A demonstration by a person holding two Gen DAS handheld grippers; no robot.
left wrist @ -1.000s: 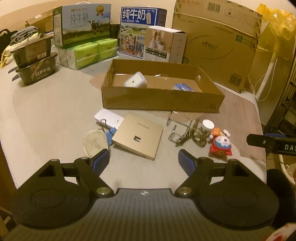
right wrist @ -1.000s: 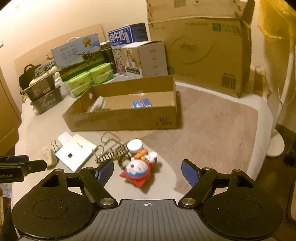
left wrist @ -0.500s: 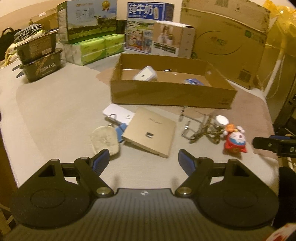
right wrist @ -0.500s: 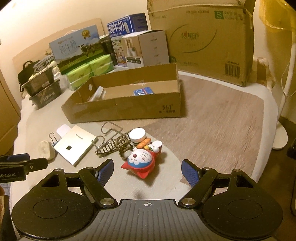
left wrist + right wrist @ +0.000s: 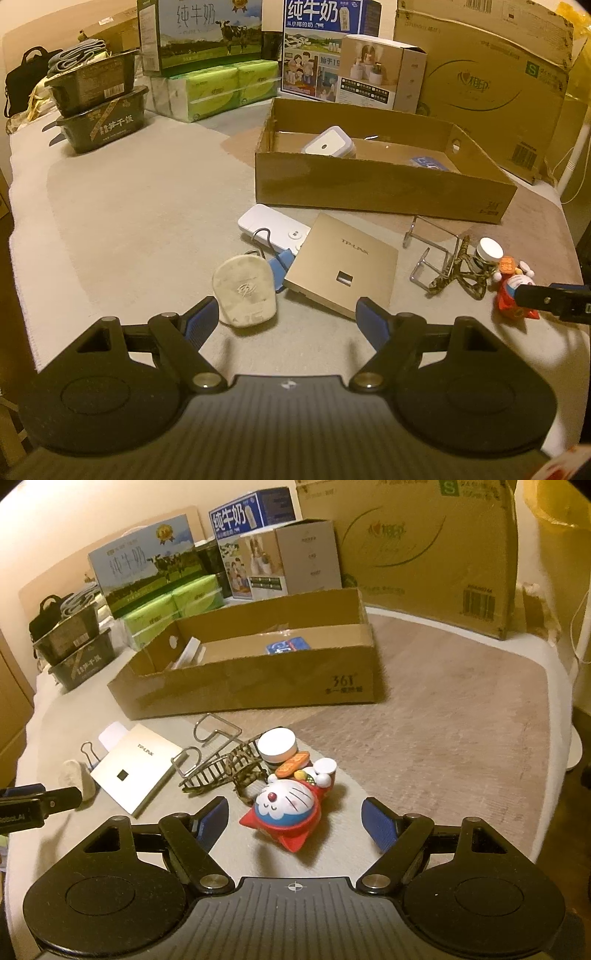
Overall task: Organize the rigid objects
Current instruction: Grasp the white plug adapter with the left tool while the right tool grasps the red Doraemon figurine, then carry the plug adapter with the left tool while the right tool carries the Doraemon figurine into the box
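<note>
Both tongs wide open, nothing gripped. Left gripper low over the grey cloth-covered table, blue pads straddling the near corner of a gold TP-LINK panel, with a worn white oval plug-like thing just beside the left pad, maybe touching, hard to tell. Blue binder clip wedged between that plug and the panel, white remote just behind. Right gripper lined up on the Doraemon figurine, lying on its back between the open pads, not touched. Right behind the figurine: small white-lidded jar, camo strap tangle and a wire rack. Further back, shallow cardboard tray holding a blue packet and a white square gadget. Milk cartons and a big cardboard box along the far edge.
</note>
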